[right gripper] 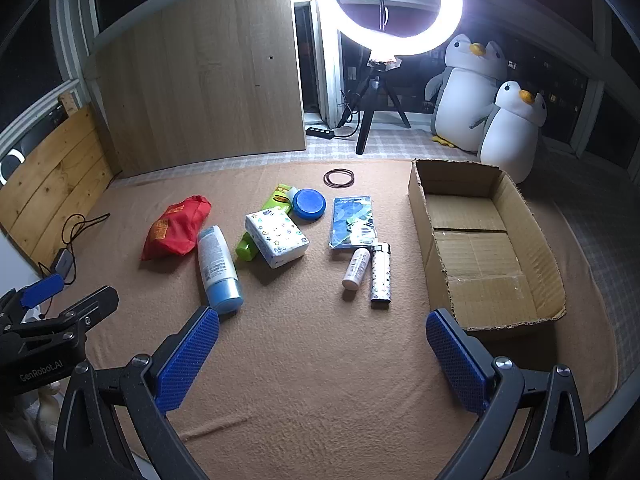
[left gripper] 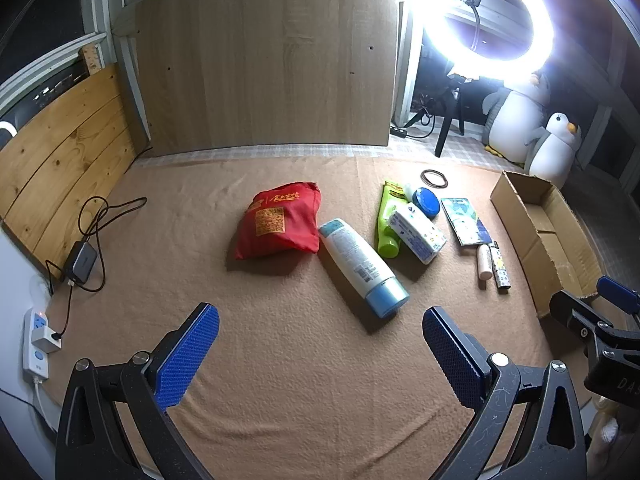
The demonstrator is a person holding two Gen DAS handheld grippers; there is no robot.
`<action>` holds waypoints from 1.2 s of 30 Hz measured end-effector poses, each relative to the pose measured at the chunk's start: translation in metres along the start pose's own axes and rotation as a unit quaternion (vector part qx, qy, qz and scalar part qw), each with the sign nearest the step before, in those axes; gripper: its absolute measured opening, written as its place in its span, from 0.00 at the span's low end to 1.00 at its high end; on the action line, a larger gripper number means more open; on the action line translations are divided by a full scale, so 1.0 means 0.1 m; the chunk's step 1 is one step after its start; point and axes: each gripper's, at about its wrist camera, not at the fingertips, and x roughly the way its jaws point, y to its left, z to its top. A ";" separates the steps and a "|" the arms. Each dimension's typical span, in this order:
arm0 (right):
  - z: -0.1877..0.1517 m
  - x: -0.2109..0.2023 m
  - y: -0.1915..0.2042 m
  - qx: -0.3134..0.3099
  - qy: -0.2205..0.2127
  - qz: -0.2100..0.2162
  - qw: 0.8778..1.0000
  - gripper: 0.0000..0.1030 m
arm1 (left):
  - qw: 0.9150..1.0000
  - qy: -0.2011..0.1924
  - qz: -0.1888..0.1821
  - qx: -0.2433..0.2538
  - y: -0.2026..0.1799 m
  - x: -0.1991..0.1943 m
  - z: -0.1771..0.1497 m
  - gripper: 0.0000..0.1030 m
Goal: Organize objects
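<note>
Loose items lie on a tan blanket (left gripper: 280, 360): a red pouch (left gripper: 280, 220) (right gripper: 176, 228), a white bottle with a blue cap (left gripper: 362, 266) (right gripper: 218, 268), a green tube (left gripper: 387, 218) (right gripper: 260, 228), a tissue pack (left gripper: 416, 232) (right gripper: 276, 238), a blue round lid (left gripper: 426, 202) (right gripper: 309, 205), a blue packet (left gripper: 464, 220) (right gripper: 354, 222), a small pink-white bottle (right gripper: 356, 268) and a patterned lighter (right gripper: 381, 276). An empty cardboard box (right gripper: 484, 248) (left gripper: 544, 232) stands at the right. My left gripper (left gripper: 320, 336) and right gripper (right gripper: 322, 336) both hover open, short of the items, holding nothing.
A ring light on a tripod (right gripper: 384, 8) and two plush penguins (right gripper: 496, 104) stand behind the blanket. Wooden boards (left gripper: 260, 60) line the back and left. A charger with cable (left gripper: 82, 262) and a power strip (left gripper: 38, 344) lie at the left edge. Dark bands (right gripper: 339, 178) lie at the back.
</note>
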 end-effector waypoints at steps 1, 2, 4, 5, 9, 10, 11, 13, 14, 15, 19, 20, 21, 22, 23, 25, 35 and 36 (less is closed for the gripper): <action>0.00 0.00 0.00 0.000 0.000 0.000 1.000 1.00 | 1.000 0.000 0.000 0.000 0.00 0.00 0.00 1.00; 0.00 0.00 0.00 -0.001 0.001 0.001 1.000 1.00 | 1.000 0.000 0.001 -0.001 0.00 0.00 0.01 1.00; 0.00 0.00 0.00 0.000 0.000 0.000 1.000 1.00 | 1.000 -0.001 0.001 -0.001 0.00 0.00 0.01 1.00; 0.00 0.00 0.00 -0.001 0.000 0.001 1.000 1.00 | 1.000 -0.001 0.001 -0.001 0.00 0.00 0.01 1.00; 0.00 0.00 0.01 -0.002 0.000 0.001 1.000 1.00 | 1.000 -0.001 0.001 -0.001 0.01 0.00 0.02 1.00; 0.00 0.00 0.01 -0.002 0.000 0.001 1.000 1.00 | 1.000 -0.001 0.002 -0.001 0.01 0.00 0.02 1.00; 0.00 0.00 0.01 -0.002 0.000 0.001 1.000 1.00 | 1.000 -0.002 0.002 -0.001 0.02 0.00 0.02 1.00; 0.01 0.01 0.03 -0.003 0.001 0.001 1.000 1.00 | 1.000 -0.001 0.002 -0.001 0.02 0.01 0.02 1.00; 0.01 0.01 0.03 -0.003 0.001 0.001 1.000 1.00 | 1.000 -0.001 0.002 -0.001 0.02 0.01 0.02 1.00; 0.01 0.01 0.03 -0.002 0.001 0.001 1.000 1.00 | 1.000 -0.002 0.002 -0.001 0.02 0.01 0.02 1.00; 0.01 0.01 0.03 -0.003 0.002 0.002 1.000 1.00 | 1.000 -0.001 0.003 0.000 0.02 0.01 0.01 1.00; 0.01 0.01 0.02 -0.003 0.002 0.002 1.000 1.00 | 1.000 -0.001 0.003 0.000 0.01 0.01 0.01 1.00; 0.01 0.01 0.03 -0.002 0.002 0.002 1.000 1.00 | 1.000 -0.001 0.003 0.000 0.01 0.02 0.01 1.00; 0.01 0.01 0.02 -0.003 0.002 0.002 1.000 1.00 | 1.000 0.000 0.003 0.001 0.01 0.02 0.01 1.00; 0.01 0.01 0.02 -0.003 0.002 0.002 1.000 1.00 | 1.000 0.000 0.003 0.001 0.01 0.03 0.01 1.00; 0.01 0.02 0.02 -0.003 0.002 0.002 1.000 1.00 | 1.000 0.000 0.004 0.001 0.01 0.03 0.01 1.00; 0.01 0.05 0.01 -0.003 0.004 0.004 1.000 1.00 | 1.000 0.000 0.004 0.000 0.00 0.06 0.01 1.00; 0.00 0.05 0.02 -0.003 0.004 0.004 1.000 1.00 | 1.000 0.000 0.004 0.000 0.00 0.06 0.01 1.00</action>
